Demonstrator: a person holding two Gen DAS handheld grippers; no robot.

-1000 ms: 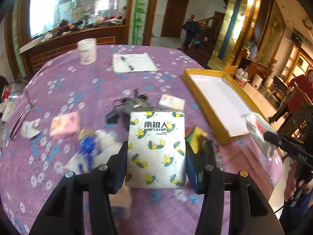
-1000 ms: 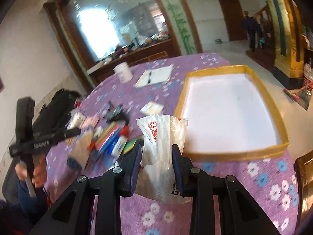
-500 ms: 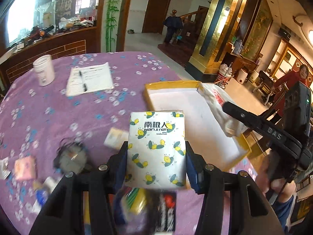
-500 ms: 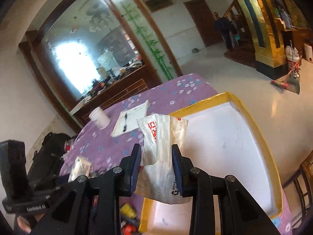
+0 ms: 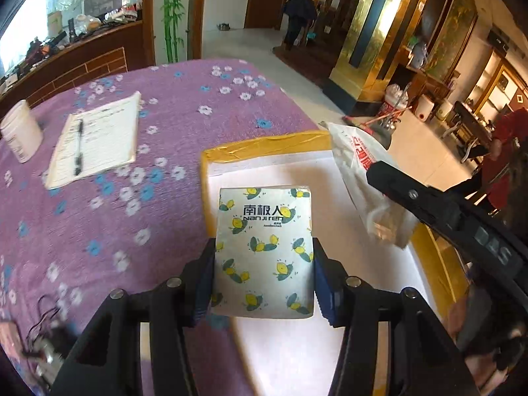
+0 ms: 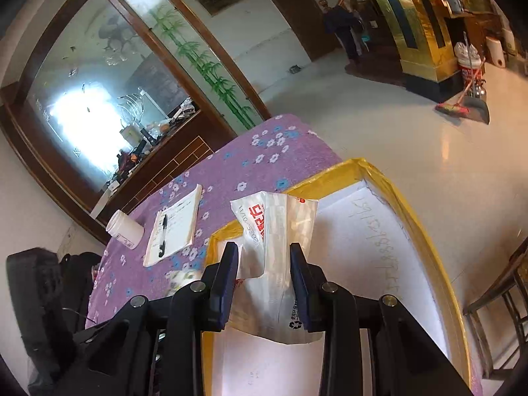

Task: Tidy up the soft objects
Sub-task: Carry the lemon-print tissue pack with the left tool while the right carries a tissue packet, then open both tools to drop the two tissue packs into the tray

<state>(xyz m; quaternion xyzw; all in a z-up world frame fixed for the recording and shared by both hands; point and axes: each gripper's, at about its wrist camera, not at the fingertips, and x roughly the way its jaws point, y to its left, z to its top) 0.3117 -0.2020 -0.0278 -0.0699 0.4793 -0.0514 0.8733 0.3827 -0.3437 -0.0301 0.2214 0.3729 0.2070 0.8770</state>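
Observation:
My left gripper (image 5: 262, 264) is shut on a white tissue pack (image 5: 264, 247) printed with yellow lemons, held over the near left part of the yellow-rimmed tray (image 5: 264, 147). My right gripper (image 6: 264, 264) is shut on a crinkled clear plastic packet with red print (image 6: 274, 264), hanging above the same tray (image 6: 425, 231), whose floor is white. In the left wrist view that packet (image 5: 359, 178) and the right gripper's black body show at the right, over the tray's right side.
A purple flowered cloth (image 5: 99, 198) covers the round table. A notepad with a pen (image 5: 95, 138) and a white jar (image 5: 19, 130) lie at the far left. A tangle of wires (image 5: 49, 333) sits near left. The tray reaches the table's right edge; a person in red (image 5: 505, 165) stands beyond.
Both grippers have swept right from the cluttered middle of the table to above the tray, each keeping its hold. The right wrist rolled, tilting its view.

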